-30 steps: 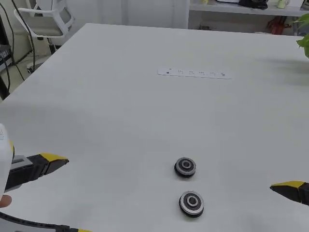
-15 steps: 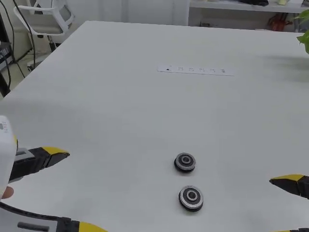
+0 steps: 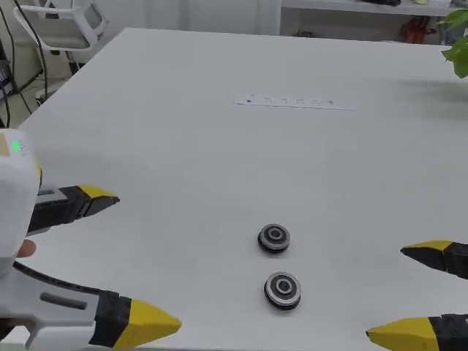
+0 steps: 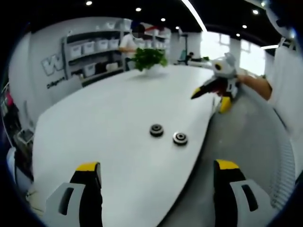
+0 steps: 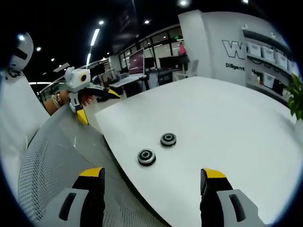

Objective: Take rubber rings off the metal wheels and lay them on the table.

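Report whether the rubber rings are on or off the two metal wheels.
On. The far wheel and the near wheel each carry a dark band around the bright metal hub, lying flat on the table.

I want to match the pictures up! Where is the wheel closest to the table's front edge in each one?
Head view: the near wheel sits low, a little right of middle.
Left gripper view: near wheel, just right of centre.
Right gripper view: near wheel, just left of centre.
Shared landmark: the other wheel, beside it, further in on the table.
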A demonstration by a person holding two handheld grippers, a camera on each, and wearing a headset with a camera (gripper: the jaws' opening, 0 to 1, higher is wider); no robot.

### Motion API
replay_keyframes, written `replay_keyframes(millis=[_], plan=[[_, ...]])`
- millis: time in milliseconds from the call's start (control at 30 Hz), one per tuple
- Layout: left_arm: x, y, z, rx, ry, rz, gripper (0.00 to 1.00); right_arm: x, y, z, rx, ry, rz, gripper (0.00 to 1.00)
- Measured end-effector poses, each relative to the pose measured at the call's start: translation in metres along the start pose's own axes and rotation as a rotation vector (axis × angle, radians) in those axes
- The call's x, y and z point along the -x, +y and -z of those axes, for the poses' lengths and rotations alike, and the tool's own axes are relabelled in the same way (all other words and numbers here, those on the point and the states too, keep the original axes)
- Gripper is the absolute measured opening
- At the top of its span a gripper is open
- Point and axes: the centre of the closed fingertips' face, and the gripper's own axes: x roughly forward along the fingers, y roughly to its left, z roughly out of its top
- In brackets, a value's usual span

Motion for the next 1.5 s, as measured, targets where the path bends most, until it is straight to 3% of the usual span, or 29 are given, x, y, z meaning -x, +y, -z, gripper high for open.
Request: replay_keyframes(millis=[100,267,433,733,833,933,1000,1267,1400,1500], plan=[[0.001,0.002,-0.007,-0.021,-0.004,0.001,1.0,0.001,-0.003,-0.009,0.007,-0.01,0.004,0.82],[0.003,0.004,-0.031,-0.056,-0.053,0.012,1.0,0.003,-0.004,-0.05,0.067,-0.07,-0.001,0.81],[0.001,0.006,-0.044,-0.099,-0.07,0.015,0.98,-0.002,-0.005,-0.074,0.122,-0.091,-0.01,0.81],[-0.009,0.002,-0.067,-0.179,-0.091,0.051,0.96,-0.008,-0.007,-0.09,0.189,-0.087,-0.025,0.81],[-0.02,-0.004,-0.081,-0.192,-0.15,0.097,0.95,-0.01,-0.007,-0.097,0.2,-0.099,-0.037,0.81],[-0.03,-0.012,-0.09,-0.176,-0.184,0.149,0.92,-0.015,-0.008,-0.104,0.216,-0.102,-0.045,0.8],[-0.035,-0.014,-0.097,-0.19,-0.201,0.158,0.9,-0.018,-0.01,-0.108,0.222,-0.106,-0.049,0.79],[-0.054,-0.007,-0.124,-0.223,-0.24,0.154,0.89,-0.031,-0.005,-0.125,0.25,-0.14,-0.099,0.72],[-0.063,0.001,-0.143,-0.198,-0.314,0.137,0.87,-0.038,-0.003,-0.124,0.208,-0.166,-0.142,0.68],[-0.072,0.004,-0.138,-0.196,-0.305,0.132,0.83,-0.04,-0.014,-0.116,0.172,-0.18,-0.13,0.61]])
